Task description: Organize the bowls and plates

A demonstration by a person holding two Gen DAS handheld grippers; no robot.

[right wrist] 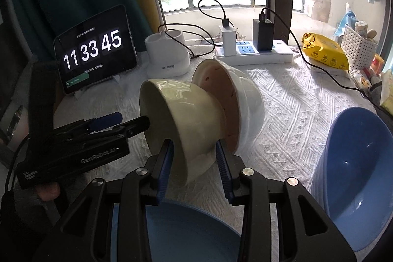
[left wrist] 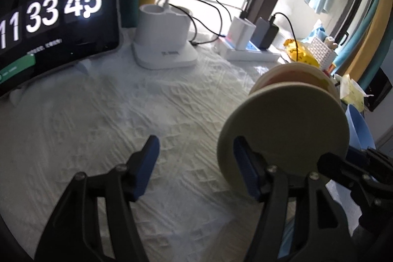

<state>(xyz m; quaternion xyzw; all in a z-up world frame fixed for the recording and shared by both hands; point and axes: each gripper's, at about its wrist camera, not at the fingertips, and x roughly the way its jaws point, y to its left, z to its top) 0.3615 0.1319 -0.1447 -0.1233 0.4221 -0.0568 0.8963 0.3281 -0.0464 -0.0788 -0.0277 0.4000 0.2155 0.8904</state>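
A cream bowl (right wrist: 181,114) lies on its side, nested in a white bowl (right wrist: 248,100) with a pinkish inside. My right gripper (right wrist: 194,146) is shut on the cream bowl's lower wall and holds the pair above the table. In the left wrist view the cream bowl's round base (left wrist: 282,129) faces me, with the white bowl (left wrist: 292,73) behind it. My left gripper (left wrist: 196,141) is open with nothing between its jaws; its right finger (left wrist: 245,163) is just beside the bowl's base. From the right wrist view the left gripper (right wrist: 122,122) reaches that base from the left.
A blue bowl (right wrist: 356,163) stands at the right and a blue dish (right wrist: 184,232) lies under my right gripper. At the back are a tablet clock (right wrist: 95,50), a white charging stand (right wrist: 169,53), a power strip (right wrist: 255,53) with cables, a yellow pack (right wrist: 326,53) and a white basket (right wrist: 358,43).
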